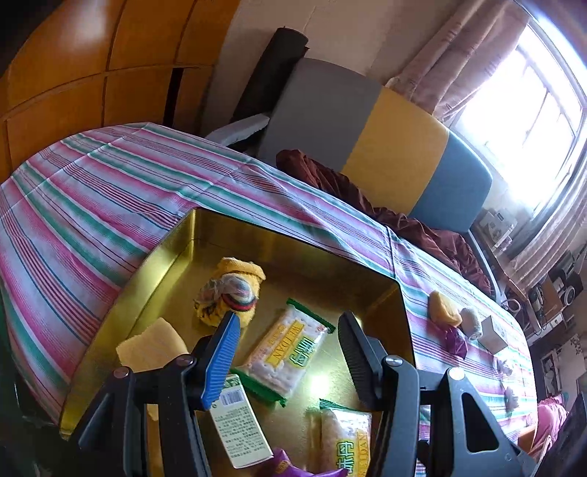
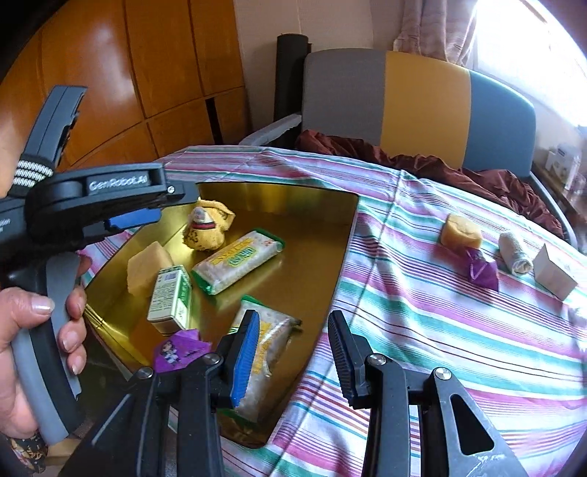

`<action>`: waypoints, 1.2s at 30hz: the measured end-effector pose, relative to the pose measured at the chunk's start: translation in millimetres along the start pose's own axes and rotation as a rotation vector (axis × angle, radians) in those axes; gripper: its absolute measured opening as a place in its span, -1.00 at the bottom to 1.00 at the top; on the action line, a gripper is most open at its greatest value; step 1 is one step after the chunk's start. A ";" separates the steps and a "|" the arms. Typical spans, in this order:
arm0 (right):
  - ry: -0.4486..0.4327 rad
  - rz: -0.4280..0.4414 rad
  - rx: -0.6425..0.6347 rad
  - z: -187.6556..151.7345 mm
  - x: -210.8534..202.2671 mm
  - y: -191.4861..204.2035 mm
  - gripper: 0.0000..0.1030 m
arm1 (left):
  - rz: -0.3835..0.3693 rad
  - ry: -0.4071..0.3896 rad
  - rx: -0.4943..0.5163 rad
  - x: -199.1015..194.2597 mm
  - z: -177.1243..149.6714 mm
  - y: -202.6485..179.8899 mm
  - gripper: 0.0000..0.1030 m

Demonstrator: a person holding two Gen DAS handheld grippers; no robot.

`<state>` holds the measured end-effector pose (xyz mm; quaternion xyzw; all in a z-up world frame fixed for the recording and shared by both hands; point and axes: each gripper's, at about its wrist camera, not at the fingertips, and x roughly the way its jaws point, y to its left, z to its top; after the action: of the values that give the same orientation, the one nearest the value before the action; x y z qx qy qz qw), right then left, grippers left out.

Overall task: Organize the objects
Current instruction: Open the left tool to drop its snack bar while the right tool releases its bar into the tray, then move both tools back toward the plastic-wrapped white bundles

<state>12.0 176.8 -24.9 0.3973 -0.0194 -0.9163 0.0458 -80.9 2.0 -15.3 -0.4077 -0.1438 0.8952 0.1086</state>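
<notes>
While both my grippers, left point(image 1: 290, 352) and right point(image 2: 293, 352), hang parted and empty, leftover sponge point(image 2: 461, 231) waits upper right; reaching could snag the striped cloth point(image 2: 422, 312), shifting the gold tray point(image 2: 319, 264).

Beyond my fingertips: table under striped cloth point(image 2: 422, 293), pink, green, white bands. Past its far edge, chair point(image 2: 422, 102) with grey, yellow, blue back panels; dark red fabric point(image 2: 403, 161) bunched on seat. Off to my left, glossy orange wooden cabinets point(image 2: 128, 73). Off to my right, bright window point(image 1: 532, 102) blown out with daylight, pinkish curtain point(image 1: 458, 55) beside it. Cream wall point(image 1: 330, 25) ahead.
</notes>
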 end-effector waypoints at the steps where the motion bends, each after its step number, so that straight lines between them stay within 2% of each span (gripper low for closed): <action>1: -0.001 -0.003 0.003 -0.2 -1.1 -3.0 -0.19 | -0.001 0.004 0.007 1.0 -1.2 -2.5 0.09; 7: -0.012 -0.052 0.016 -5.4 -11.7 -29.1 -0.03 | -0.037 0.026 0.059 4.5 -12.7 -20.2 0.10; 11: 0.003 -0.106 0.049 -16.3 -18.6 -60.7 -0.01 | -0.073 0.044 0.124 5.7 -24.1 -40.7 0.10; 15: 0.031 -0.173 0.106 -35.0 -27.8 -105.5 0.12 | -0.122 0.066 0.197 6.1 -39.2 -64.7 0.10; 21: 0.090 -0.297 0.204 -60.5 -43.8 -191.0 0.12 | -0.201 0.108 0.280 3.0 -66.1 -101.0 0.10; 26: 0.103 -0.417 0.286 -67.4 -66.0 -266.7 0.14 | -0.261 0.138 0.328 1.4 -88.1 -130.1 0.11; 30: 0.111 -0.535 0.310 -69.1 -82.5 -328.6 0.33 | -0.281 0.160 0.384 0.0 -107.5 -152.1 0.11; 33: 0.136 -0.568 0.343 -73.8 -86.6 -372.4 0.34 | -0.300 0.177 0.422 -0.8 -121.4 -166.7 0.11; 36: 0.170 -0.556 0.402 -80.9 -84.7 -404.8 0.30 | -0.316 0.207 0.457 1.8 -135.4 -179.6 0.11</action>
<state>100.9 588.1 -47.8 0.4633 -0.0867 -0.8353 -0.2830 34.9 193.4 -39.2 -0.4341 0.0118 0.8301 0.3496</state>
